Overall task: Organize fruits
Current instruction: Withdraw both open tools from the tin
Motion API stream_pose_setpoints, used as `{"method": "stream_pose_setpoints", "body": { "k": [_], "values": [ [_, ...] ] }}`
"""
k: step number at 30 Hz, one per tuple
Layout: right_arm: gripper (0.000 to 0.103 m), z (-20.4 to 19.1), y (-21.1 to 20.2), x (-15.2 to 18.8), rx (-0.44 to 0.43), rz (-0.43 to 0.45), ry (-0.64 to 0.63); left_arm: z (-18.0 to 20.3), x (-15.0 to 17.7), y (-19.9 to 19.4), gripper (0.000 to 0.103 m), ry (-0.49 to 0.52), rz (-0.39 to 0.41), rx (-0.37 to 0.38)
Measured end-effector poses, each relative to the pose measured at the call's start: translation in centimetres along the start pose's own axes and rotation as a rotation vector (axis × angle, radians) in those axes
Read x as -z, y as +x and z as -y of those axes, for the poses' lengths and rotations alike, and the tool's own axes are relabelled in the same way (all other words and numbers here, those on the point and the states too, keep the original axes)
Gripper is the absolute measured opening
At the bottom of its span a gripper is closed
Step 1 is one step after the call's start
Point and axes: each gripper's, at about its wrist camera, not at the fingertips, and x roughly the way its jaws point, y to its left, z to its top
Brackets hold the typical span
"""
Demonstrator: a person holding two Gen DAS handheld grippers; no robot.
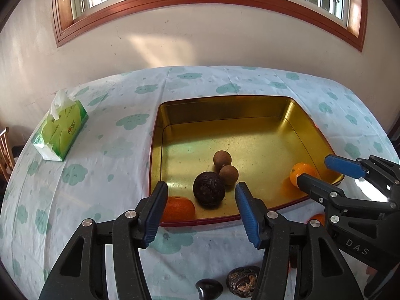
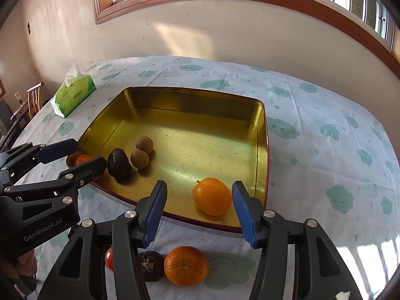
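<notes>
A gold tin tray [image 1: 250,115] [image 2: 200,100] lies on the clouded tablecloth. In it are two brown longans [image 1: 226,167] [image 2: 142,151], a dark passion fruit [image 1: 208,188] [image 2: 118,163], an orange at the near left corner [image 1: 177,208] [image 2: 82,160] and an orange at the near right [image 1: 302,173] [image 2: 212,196]. My left gripper [image 1: 201,213] [image 2: 82,156] is open and empty above the tray's near left edge. My right gripper [image 2: 198,210] [image 1: 322,172] is open, its pads on either side of the right orange without touching it.
On the cloth in front of the tray lie an orange [image 2: 186,265], a dark cracked passion fruit [image 2: 150,266] [image 1: 242,281], a small red fruit [image 2: 109,258] and a dark glossy fruit [image 1: 208,288]. A green tissue pack [image 1: 62,132] [image 2: 73,95] stands at the far left.
</notes>
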Motion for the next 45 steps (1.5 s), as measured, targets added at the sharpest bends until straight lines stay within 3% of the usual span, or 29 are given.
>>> {"method": "stream_pose_setpoints", "body": {
  "k": [12, 33, 45],
  "values": [
    [0.052, 0.2, -3.0, 1.8, 0.015, 0.019, 0.002, -0.4, 2.2, -3.7, 0.057, -0.013, 0.030, -0.022],
    [0.052, 0.3, -5.2, 7.8, 0.034, -0.024, 0.008, -0.8, 9.6, -5.1, 0.057, -0.040, -0.046, -0.036],
    [0.052, 0.3, -5.0, 10.9, 0.026, -0.060, 0.022, -0.6, 12.2, -5.4, 0.057, -0.044, -0.076, -0.029]
  ]
}}
